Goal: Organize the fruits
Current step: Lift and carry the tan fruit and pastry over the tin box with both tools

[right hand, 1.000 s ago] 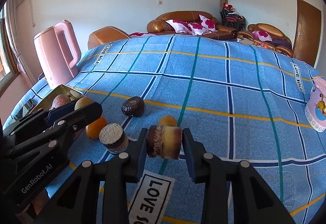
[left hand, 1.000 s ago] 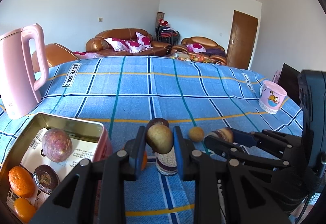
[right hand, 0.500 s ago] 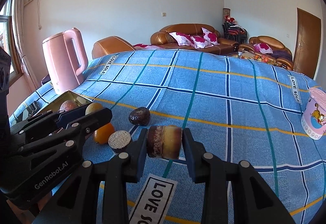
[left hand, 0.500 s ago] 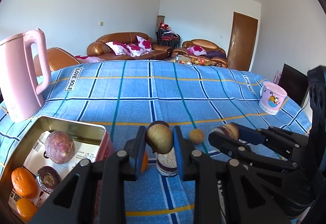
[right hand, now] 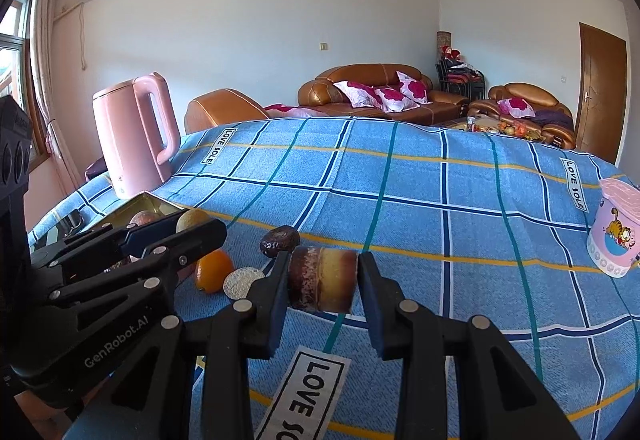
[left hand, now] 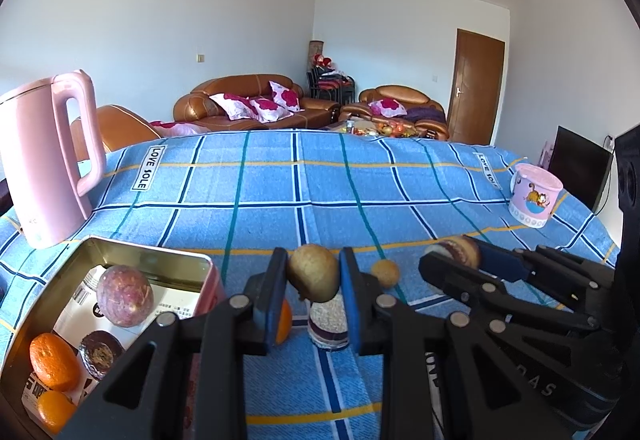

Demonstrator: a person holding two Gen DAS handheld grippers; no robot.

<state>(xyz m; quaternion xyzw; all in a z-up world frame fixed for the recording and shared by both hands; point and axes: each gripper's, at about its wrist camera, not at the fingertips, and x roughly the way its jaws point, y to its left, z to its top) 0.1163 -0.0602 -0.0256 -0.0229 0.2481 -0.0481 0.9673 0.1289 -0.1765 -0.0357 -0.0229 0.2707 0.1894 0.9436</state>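
Above the tablecloth [left hand: 280,191] | my left gripper [left hand: 314,280] grips a kiwi [left hand: 314,278] | right gripper [right hand: 322,280] grips a fruit chunk [right hand: 322,278]

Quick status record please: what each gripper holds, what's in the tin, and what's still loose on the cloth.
left gripper: shut on brown fruit
right gripper: shut on cut fruit piece
tin: passion fruit, two oranges, a dark halved fruit
loose on tablecloth: orange, dark wrinkled fruit, cut piece
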